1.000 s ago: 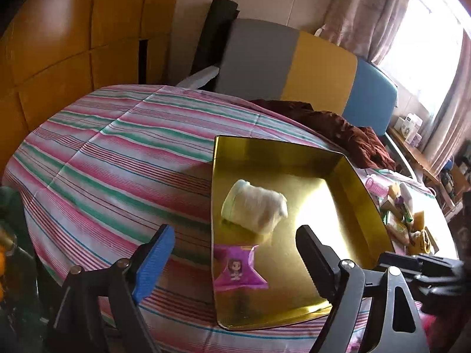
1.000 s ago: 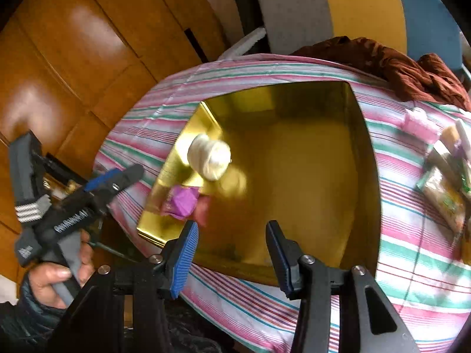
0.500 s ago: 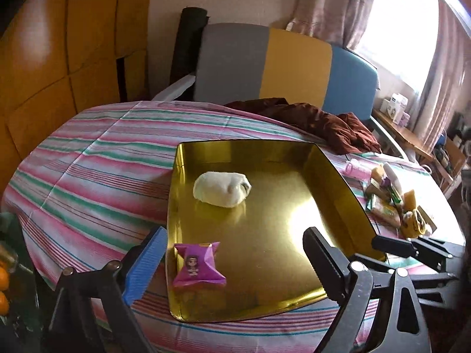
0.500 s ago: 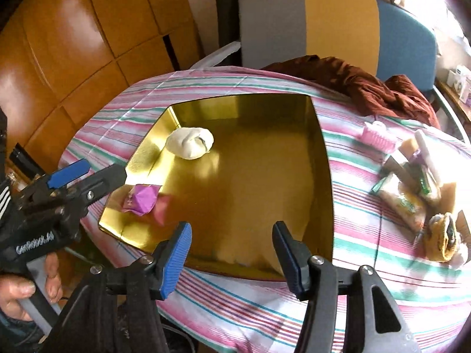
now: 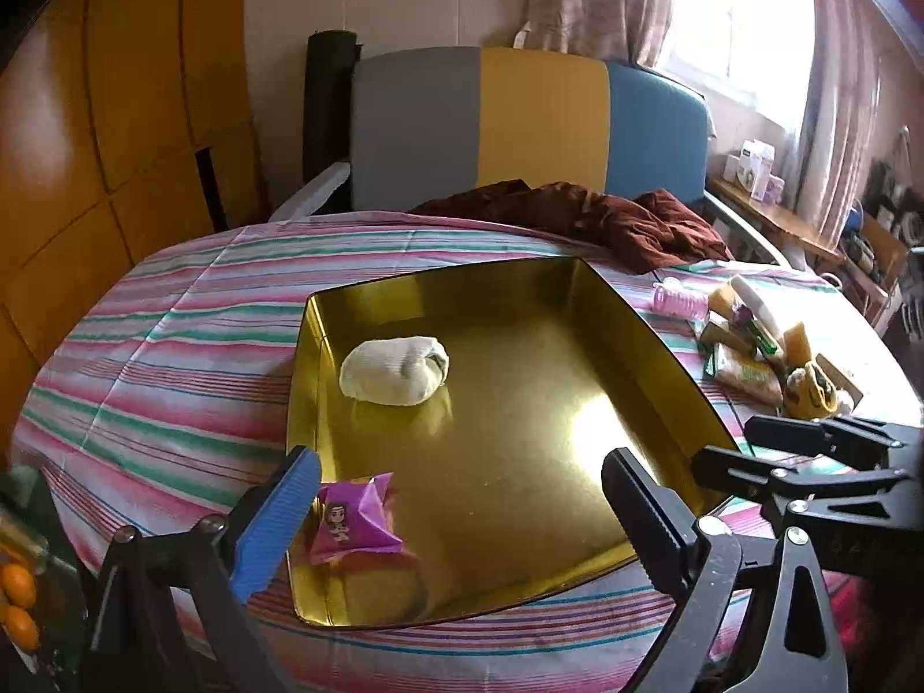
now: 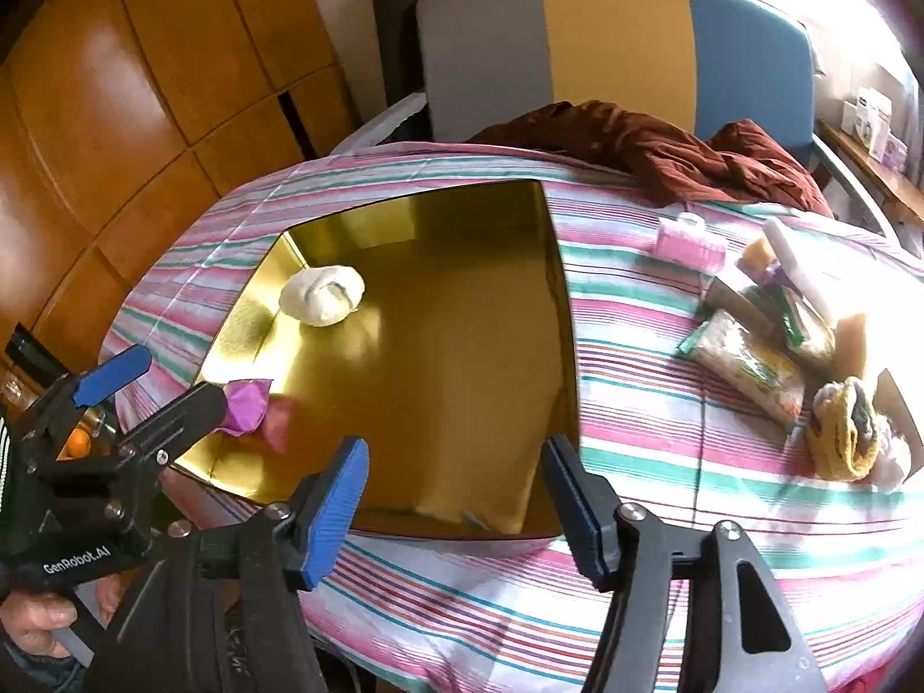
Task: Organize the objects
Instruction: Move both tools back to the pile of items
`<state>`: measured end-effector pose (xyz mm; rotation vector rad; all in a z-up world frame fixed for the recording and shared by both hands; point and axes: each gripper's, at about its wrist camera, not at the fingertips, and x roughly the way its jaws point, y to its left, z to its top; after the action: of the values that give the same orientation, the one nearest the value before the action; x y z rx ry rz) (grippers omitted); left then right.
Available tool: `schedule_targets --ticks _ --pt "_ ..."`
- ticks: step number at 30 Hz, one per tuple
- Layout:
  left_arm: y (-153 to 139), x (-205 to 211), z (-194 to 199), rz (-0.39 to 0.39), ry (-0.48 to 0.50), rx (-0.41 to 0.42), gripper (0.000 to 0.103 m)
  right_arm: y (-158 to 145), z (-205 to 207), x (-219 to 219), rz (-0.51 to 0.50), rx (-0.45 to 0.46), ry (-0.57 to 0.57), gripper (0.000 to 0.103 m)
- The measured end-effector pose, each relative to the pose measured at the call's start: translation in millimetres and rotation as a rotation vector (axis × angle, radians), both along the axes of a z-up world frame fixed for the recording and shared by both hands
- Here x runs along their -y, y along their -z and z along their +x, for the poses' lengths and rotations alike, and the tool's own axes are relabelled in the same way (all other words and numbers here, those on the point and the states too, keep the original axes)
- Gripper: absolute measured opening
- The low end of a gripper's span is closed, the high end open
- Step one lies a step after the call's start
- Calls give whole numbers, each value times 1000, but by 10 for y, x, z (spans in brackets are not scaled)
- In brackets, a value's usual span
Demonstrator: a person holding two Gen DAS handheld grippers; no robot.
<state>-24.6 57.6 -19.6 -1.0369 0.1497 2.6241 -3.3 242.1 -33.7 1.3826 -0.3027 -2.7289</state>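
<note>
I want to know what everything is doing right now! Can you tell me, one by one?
Left claw: open, holding nothing.
Right claw: open, holding nothing.
Gold tray: lying flat on the striped tablecloth.
White sock: rolled up, inside the tray.
Purple packet: sealed, inside the tray.
Yellow sock: bunched, outside the tray.
Brown cloth: crumpled.

Left wrist view: low, at the near left corner of the gold tray (image 5: 647, 358), facing across the striped table (image 5: 173, 358) toward the three-colour chair (image 5: 520, 115) and window; the left gripper (image 5: 462, 496) frames the bottom edge.

Right wrist view: higher, from the tray's (image 6: 554, 289) near edge, angled down and facing the same chair (image 6: 606, 40); the right gripper (image 6: 456, 491) fills the foreground.

Shared: tray, white sock (image 5: 395, 369) (image 6: 323, 294), purple packet (image 5: 355, 522) (image 6: 248, 404), item pile (image 5: 762, 346) (image 6: 779, 335).
</note>
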Motion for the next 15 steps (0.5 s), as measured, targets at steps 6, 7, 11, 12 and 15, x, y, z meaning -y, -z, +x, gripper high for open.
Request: schedule_targets --ticks 6,7,11,12,15 --pt "-4 -89 -21 25 42 17 102 13 35 -188 -9 -4 49 66" --pt "-5 -104 -19 30 50 21 102 15 43 -216 -12 -7 57 67" --pt "-9 -181 -33 12 42 22 102 10 76 -328 -24 -19 80 74" --pt "-7 -192 -44 12 42 23 102 8 80 -354 -21 -20 86 74" --pt "-18 -259 -71 15 64 28 102 0 95 -458 -17 -21 106 74"
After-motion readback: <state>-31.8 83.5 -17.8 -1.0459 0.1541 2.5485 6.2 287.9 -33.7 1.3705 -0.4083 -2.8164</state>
